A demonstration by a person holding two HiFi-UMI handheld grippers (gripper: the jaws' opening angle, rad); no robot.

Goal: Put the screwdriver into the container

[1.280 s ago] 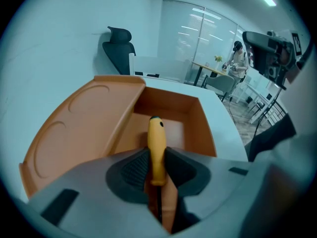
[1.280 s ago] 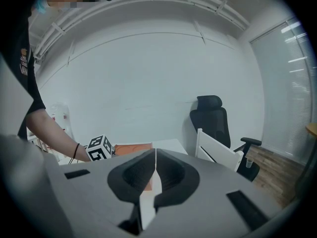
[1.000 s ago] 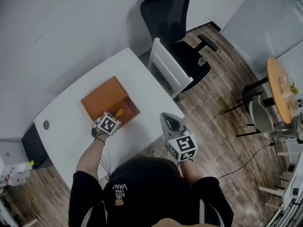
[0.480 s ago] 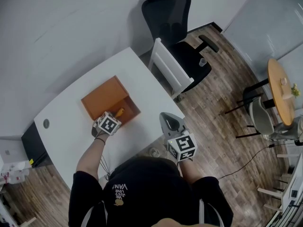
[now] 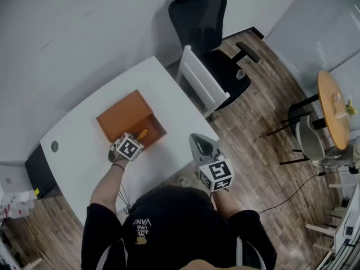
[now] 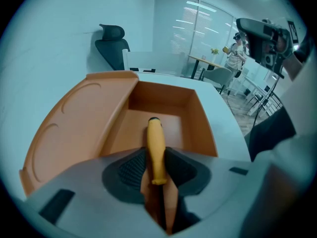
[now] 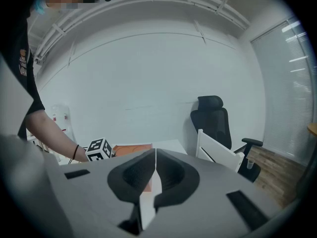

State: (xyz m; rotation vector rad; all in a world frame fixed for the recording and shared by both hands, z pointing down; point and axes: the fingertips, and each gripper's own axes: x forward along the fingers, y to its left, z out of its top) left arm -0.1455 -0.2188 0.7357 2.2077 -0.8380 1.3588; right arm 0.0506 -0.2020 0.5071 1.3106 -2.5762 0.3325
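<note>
The yellow screwdriver (image 6: 155, 143) is squeezed between the jaws of the left gripper (image 6: 156, 168). Its long side is pointed straight ahead, over the open part of the orange container (image 6: 202, 125). The right gripper (image 7: 154, 175) is closed on nothing and held well apart.

There was one white desk (image 5: 79, 134). On it sat one orange container (image 5: 159, 133) with one flat lid (image 5: 121, 117) beside its opening, and one round grey grommet (image 5: 54, 147). One screwdriver (image 6: 155, 148) with a yellow handle was in view. There were two grippers, the left gripper (image 6: 156, 158) and the right gripper (image 7: 155, 170), each carrying one marker cube, two cubes in all. Three chairs stood around: one black office chair (image 5: 211, 32), one white chair (image 5: 199, 83) and one grey chair (image 5: 311, 139). One round wooden table (image 5: 333, 108) stood apart.
</note>
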